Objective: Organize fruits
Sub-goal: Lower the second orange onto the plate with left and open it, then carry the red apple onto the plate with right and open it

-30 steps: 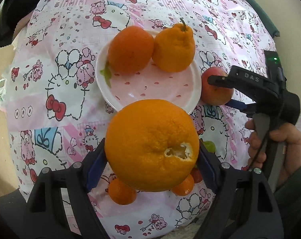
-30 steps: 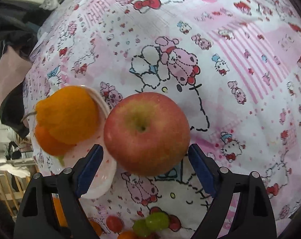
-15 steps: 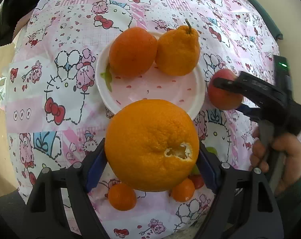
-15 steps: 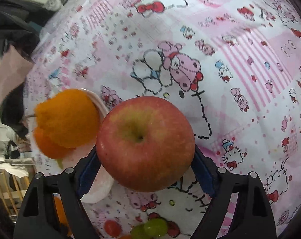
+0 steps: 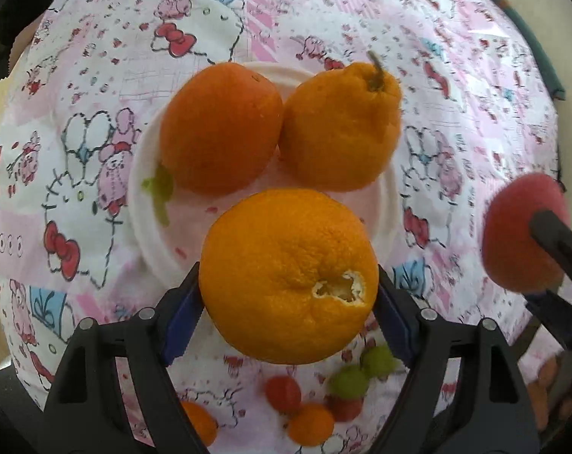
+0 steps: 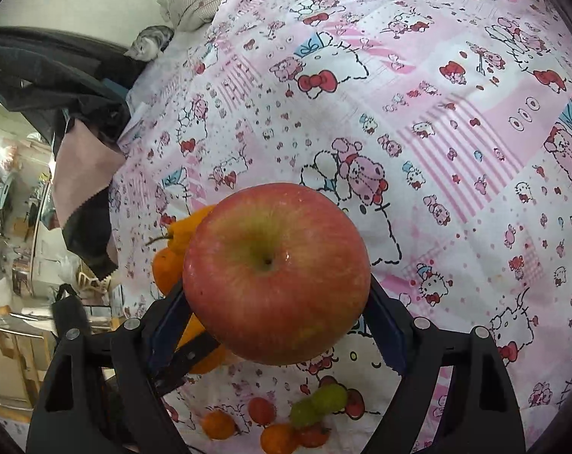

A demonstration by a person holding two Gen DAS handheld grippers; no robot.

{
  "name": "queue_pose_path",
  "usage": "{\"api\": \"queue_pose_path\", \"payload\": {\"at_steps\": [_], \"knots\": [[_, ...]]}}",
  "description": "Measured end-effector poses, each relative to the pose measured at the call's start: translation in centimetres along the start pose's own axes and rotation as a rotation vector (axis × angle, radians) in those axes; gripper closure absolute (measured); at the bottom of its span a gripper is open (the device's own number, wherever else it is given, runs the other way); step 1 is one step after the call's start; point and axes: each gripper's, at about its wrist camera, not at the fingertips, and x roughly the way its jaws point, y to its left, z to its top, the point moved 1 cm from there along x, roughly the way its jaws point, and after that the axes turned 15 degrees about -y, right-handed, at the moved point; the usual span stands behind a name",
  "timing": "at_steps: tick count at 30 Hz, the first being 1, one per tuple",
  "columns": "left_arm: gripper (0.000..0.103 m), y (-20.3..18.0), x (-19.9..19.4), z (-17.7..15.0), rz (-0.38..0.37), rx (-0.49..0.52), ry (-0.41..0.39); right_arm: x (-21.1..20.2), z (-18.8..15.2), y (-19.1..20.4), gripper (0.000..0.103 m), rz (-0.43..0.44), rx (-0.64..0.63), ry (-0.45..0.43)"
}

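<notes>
My left tool (image 5: 289,295) grips a big orange (image 5: 289,276) with torn peel, held over the near rim of the white plate (image 5: 384,204); on that plate sit a round orange (image 5: 220,128) and a knobbly stemmed one (image 5: 340,128) — touching; my right tool (image 6: 276,302) clamps a red apple (image 6: 276,272) above the patterned cloth (image 6: 437,151).

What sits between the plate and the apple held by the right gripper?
Only bare cartoon-print tablecloth, in the left wrist view: nothing lies between the plate rim and the apple shut in the right gripper.
</notes>
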Motion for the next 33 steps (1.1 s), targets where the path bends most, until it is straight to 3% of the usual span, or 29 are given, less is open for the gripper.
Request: {"api": "queue_pose_path", "payload": {"at_steps": [5,10,17,25,30,33], "knots": [[0.024,-0.3,2.3,0.0,0.046,-0.035,0.039,-0.3,0.5,0.2,0.016,0.016,0.005,-0.004],[0.023,-1.0,3.2,-0.1,0.061,-0.020,0.024,-0.2,0.6,0.5,0.016,0.031,0.003,-0.001],[0.022,-0.6,3.1,-0.1,0.040,-0.033,0.023,-0.2,0.6,0.8,0.016,0.035,-0.004,0.003],[0.021,0.2,-0.8,-0.8,0.029,0.031,0.002,0.0,0.1,3.1,0.016,0.063,-0.072,0.010],[0.021,-0.8,-3.5,0.3,0.005,0.111,-0.107,0.2,-0.5,4.7,0.016,0.083,-0.104,0.009],[0.021,-1.1,-3.2,0.8,0.023,0.099,-0.090,0.0,-0.7,4.9,0.016,0.083,-0.103,0.008]]}}
